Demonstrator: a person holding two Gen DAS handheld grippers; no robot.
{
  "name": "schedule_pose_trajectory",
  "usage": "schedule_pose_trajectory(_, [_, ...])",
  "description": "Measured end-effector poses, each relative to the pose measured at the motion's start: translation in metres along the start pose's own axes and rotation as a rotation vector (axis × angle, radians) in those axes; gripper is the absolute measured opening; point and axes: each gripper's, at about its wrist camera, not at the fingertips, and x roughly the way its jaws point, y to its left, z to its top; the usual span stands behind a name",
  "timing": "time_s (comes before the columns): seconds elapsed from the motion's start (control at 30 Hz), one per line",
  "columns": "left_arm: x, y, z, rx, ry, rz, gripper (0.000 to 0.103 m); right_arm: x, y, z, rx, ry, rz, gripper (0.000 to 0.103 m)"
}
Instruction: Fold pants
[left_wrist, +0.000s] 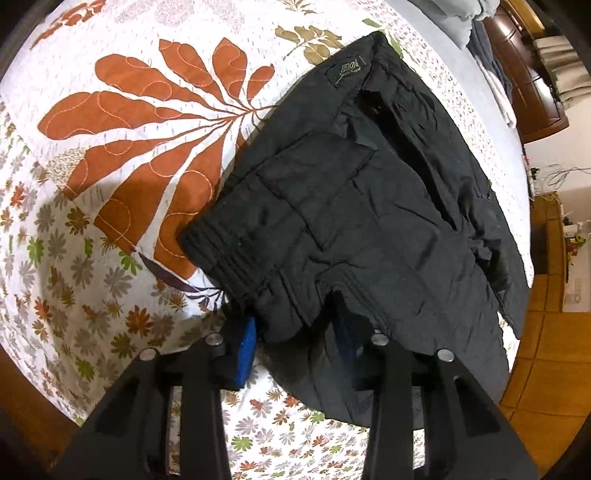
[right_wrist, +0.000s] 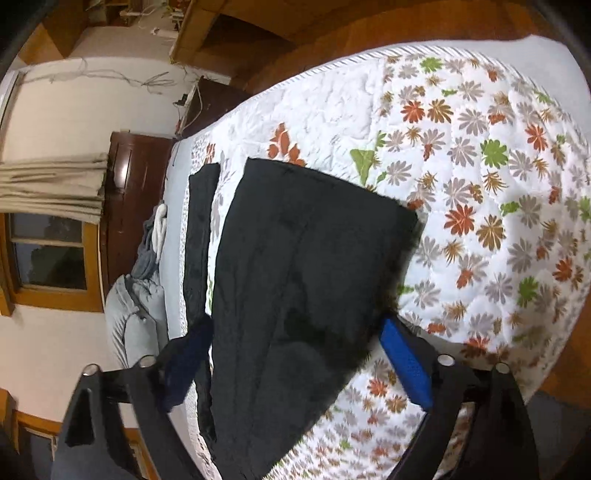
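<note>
Black pants (left_wrist: 354, 206) lie folded on a floral quilt, waistband toward the lower left, a cargo pocket and a label on top. My left gripper (left_wrist: 299, 350) is open just above the near edge of the pants, one blue pad (left_wrist: 246, 354) showing beside the cloth. In the right wrist view the same black pants (right_wrist: 295, 280) lie flat as a folded rectangle. My right gripper (right_wrist: 295, 365) is open and straddles the near end of the pants, with its blue pads (right_wrist: 406, 369) on either side and not closed on the cloth.
The quilt (left_wrist: 110, 155) covers a bed with a white mattress edge (right_wrist: 332, 70). A second dark garment (right_wrist: 199, 236) lies beyond the pants. Grey clothes (right_wrist: 136, 306) are piled near the dark wooden headboard (right_wrist: 129, 192). A tiled floor (left_wrist: 546, 354) lies beside the bed.
</note>
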Motion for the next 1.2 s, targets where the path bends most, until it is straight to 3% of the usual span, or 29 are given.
schedule_pose_trajectory(0.07, [-0.001,-0.003,-0.001,-0.017,-0.008,0.005,0.019,0.003,-0.004,0.002,-0.009,0.012,0.021,0.015])
schedule_pose_trajectory(0.13, [-0.004,-0.003,-0.001,-0.032,-0.009,-0.002,0.012,0.004,-0.007,0.002,0.011,0.022,0.007,0.011])
schedule_pose_trajectory(0.23, [-0.016,-0.003,0.001,-0.042,-0.02,0.011,0.01,-0.004,0.007,-0.007,-0.044,0.016,-0.009,0.007])
schedule_pose_trajectory(0.47, [-0.053,0.046,0.004,-0.11,-0.034,0.036,0.009,-0.012,0.031,-0.047,-0.154,0.112,-0.041,0.007])
schedule_pose_trajectory(0.6, [-0.068,0.091,0.001,-0.165,-0.054,0.062,0.009,0.002,0.031,-0.079,-0.226,0.181,-0.093,0.007])
schedule_pose_trajectory(0.7, [-0.064,0.102,0.003,-0.16,-0.057,0.06,0.014,0.021,0.019,-0.09,-0.246,0.213,-0.156,0.009])
schedule_pose_trajectory(0.8, [-0.062,0.1,0.004,-0.121,-0.051,0.063,0.029,0.026,0.014,-0.091,-0.23,0.234,-0.175,0.02])
schedule_pose_trajectory(0.83, [-0.065,0.097,0.003,-0.102,-0.045,0.053,0.048,0.024,0.017,-0.089,-0.23,0.247,-0.176,0.035])
schedule_pose_trajectory(0.87, [-0.069,0.094,0.002,-0.086,-0.041,0.051,0.081,0.018,0.024,-0.087,-0.243,0.254,-0.184,0.059])
schedule_pose_trajectory(0.9, [-0.076,0.093,0.002,-0.07,-0.05,0.07,0.089,0.008,0.03,-0.084,-0.269,0.238,-0.205,0.069])
schedule_pose_trajectory(0.97, [-0.102,0.087,0.003,-0.002,-0.116,0.13,0.09,-0.015,0.04,-0.073,-0.313,0.194,-0.239,0.075])
schedule_pose_trajectory(1.03, [-0.123,0.08,0.016,0.046,-0.145,0.127,0.09,-0.038,0.053,-0.062,-0.348,0.15,-0.296,0.075])
schedule_pose_trajectory(1.1, [-0.138,0.074,0.039,0.075,-0.176,0.116,0.092,-0.051,0.073,-0.054,-0.412,0.116,-0.323,0.075])
schedule_pose_trajectory(1.2, [-0.145,0.045,0.099,0.16,-0.205,0.064,0.098,-0.044,0.115,-0.046,-0.487,0.143,-0.278,0.079])
